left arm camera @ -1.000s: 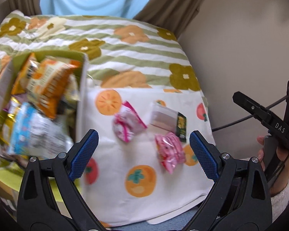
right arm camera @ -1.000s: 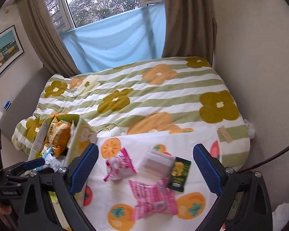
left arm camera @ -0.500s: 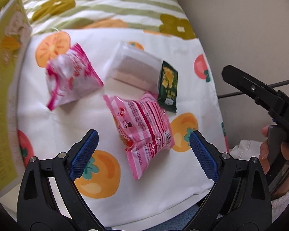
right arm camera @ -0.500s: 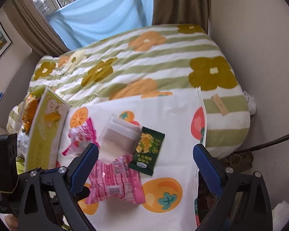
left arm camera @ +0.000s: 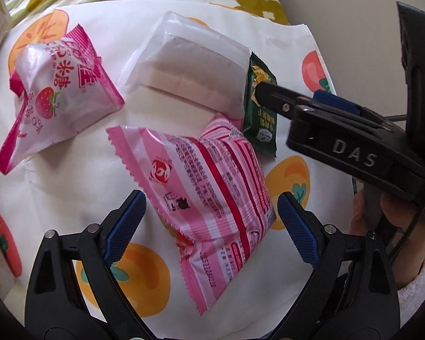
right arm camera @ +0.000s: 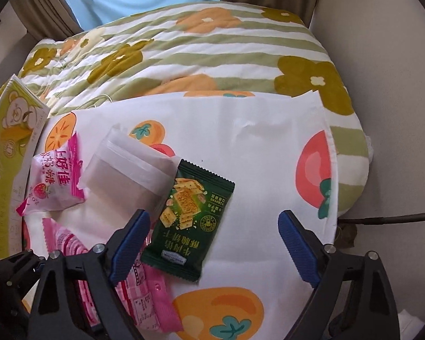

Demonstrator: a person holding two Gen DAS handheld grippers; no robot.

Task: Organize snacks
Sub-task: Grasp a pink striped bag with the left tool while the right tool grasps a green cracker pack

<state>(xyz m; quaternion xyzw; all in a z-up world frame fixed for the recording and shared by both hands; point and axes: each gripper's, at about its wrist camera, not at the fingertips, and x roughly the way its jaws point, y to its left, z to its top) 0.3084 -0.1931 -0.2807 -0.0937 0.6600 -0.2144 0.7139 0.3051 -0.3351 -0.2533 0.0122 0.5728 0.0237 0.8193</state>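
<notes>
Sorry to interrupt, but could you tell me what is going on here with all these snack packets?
A person is sorting snacks on a fruit-print cloth spread over a bed. The left tongs straddle a pink striped packet and the right tongs hang over a dark green cracker packet. Both tongs have just been closing but grip nothing yet. A strawberry candy bag and a translucent white pack lie nearby.

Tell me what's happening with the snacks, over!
Left tool open, jaws closing around striped pink packet. Right tool open, closing, over green cracker packet. Neither gripped yet. Nothing in the way.
</notes>
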